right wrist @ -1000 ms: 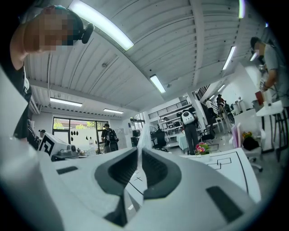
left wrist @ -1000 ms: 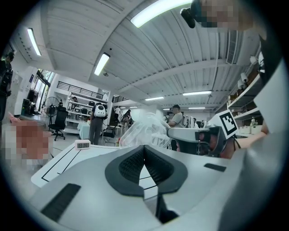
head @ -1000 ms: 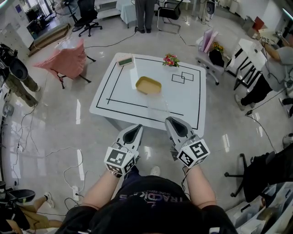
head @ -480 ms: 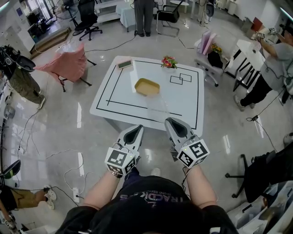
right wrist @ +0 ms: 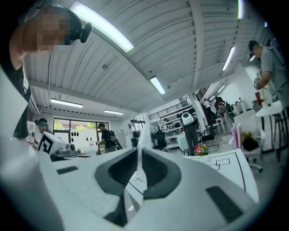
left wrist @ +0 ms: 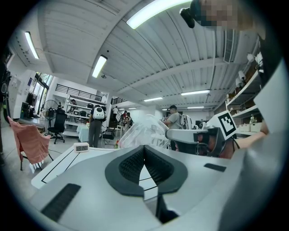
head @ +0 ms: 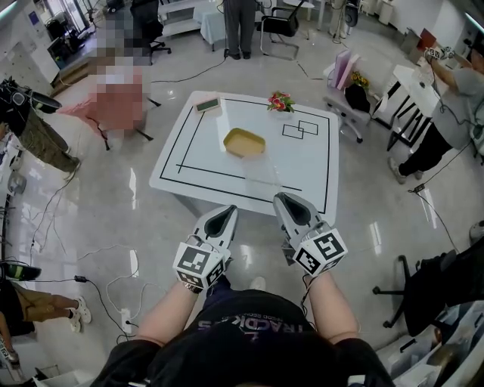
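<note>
My right gripper (head: 286, 199) hangs just before the near edge of the white table (head: 318, 170), shut on the edge of a clear plastic bag (head: 262, 178) that reaches out over the tabletop. In the right gripper view the thin film of the bag (right wrist: 143, 130) rises from between the closed jaws of that gripper (right wrist: 139, 151). My left gripper (head: 224, 212) is level with it to the left, shut with nothing in it. In the left gripper view the crumpled bag (left wrist: 142, 131) shows beyond the closed left gripper (left wrist: 144, 150). A yellow tray (head: 244, 142) lies mid-table.
A small timer (head: 206, 103) and a flower bunch (head: 280, 100) sit at the table's far edge inside black tape lines. A pink-draped chair (head: 113, 102) stands left, a person (head: 240, 23) beyond the table, desks and a person (head: 454, 94) right. Cables (head: 91, 276) cross the floor.
Both grippers stay where they were, still shut. Only people at the left edge of the room have shifted.
</note>
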Available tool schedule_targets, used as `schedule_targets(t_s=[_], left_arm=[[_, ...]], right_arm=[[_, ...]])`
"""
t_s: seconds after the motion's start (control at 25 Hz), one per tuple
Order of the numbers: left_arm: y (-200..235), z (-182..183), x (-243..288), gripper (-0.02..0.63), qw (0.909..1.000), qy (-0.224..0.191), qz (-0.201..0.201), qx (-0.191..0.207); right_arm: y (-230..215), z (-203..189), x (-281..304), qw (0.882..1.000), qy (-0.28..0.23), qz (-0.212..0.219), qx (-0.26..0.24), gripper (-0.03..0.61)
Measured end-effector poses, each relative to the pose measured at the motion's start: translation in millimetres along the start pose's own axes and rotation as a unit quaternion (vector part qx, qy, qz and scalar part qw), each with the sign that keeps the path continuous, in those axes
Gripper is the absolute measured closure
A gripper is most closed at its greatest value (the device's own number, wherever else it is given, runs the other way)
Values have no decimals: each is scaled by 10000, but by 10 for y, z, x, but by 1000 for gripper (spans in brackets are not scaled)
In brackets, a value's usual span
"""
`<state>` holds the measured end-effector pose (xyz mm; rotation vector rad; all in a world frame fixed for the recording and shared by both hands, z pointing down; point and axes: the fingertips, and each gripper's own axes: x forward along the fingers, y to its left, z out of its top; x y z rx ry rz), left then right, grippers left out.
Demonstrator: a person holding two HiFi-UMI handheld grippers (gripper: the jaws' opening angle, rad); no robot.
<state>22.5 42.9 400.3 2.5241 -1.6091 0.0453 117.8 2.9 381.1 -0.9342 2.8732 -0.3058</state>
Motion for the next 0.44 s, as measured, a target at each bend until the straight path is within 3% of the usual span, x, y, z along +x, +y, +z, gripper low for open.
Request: schedule_targets(t_s=[0.44], left_arm=[[20,20,75,609,10000,-32,-40,-22]], right_arm=[[-39,27,31,10000,-16,-8,-37,545]])
